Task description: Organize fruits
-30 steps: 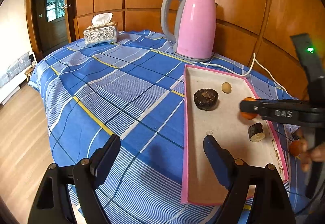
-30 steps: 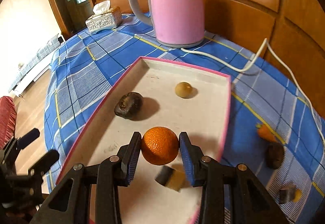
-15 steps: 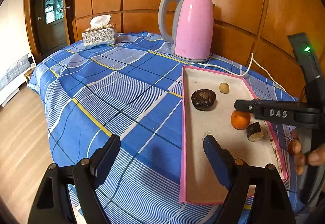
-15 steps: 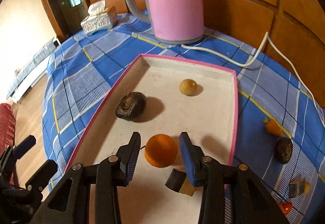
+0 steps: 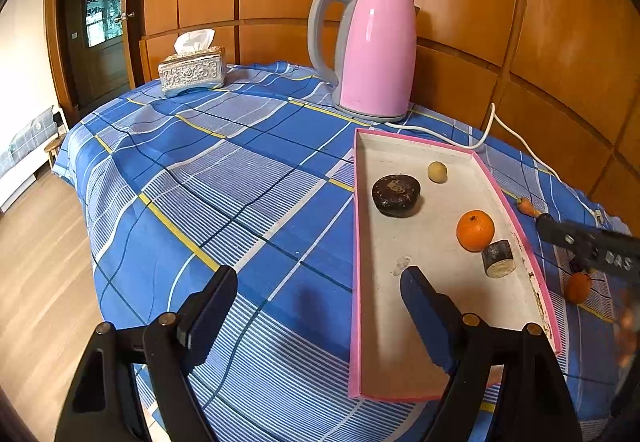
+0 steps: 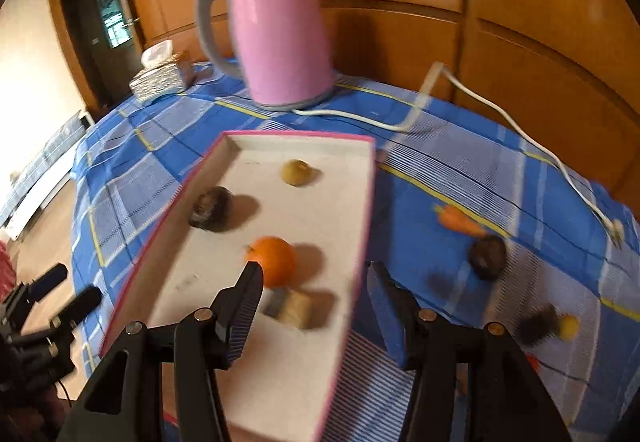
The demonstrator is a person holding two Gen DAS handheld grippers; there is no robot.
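- Right gripper [image 6: 314,306]: fingers spread wide, nothing held. It hangs over the right rim of the pink-edged tray [image 6: 362,226], one finger inside the rim, the other outside above the blue checked cloth. This view is motion-blurred.
- Left gripper [image 5: 316,306]: fingers equally wide, empty, straddling the tray's left rim [image 5: 355,242] near its front end.
- In the tray: an orange [image 5: 475,230] touching or just beside a dark cut cylinder with a pale face [image 5: 498,258]; further back a dark flat round fruit [image 5: 396,195] and a small yellowish ball [image 5: 437,172]. Judged placed.
- Loose on the table, right wrist view: a dark round fruit [image 6: 487,257] at about 2 o'clock from the right fingers; a small carrot-like piece [image 6: 458,219] beyond it, near 1 o'clock; a dark piece with a yellow end [image 6: 550,324] at about 3 o'clock.
- Deciding relation: all loose pieces lie right of the tray, on the right gripper's side; the left gripper is well apart from them across the tray. The right hand is judged the one to fetch.
- Long axis: the carrot-like piece runs roughly 10 to 4 o'clock, so the fingers would need turning across it. The dark round fruit shows no marked axis.
- Appearance: the dark fruit looks rough and matt, likely firm; blur prevents closer description.
- Risk: round pieces may roll on the cloth if nudged.
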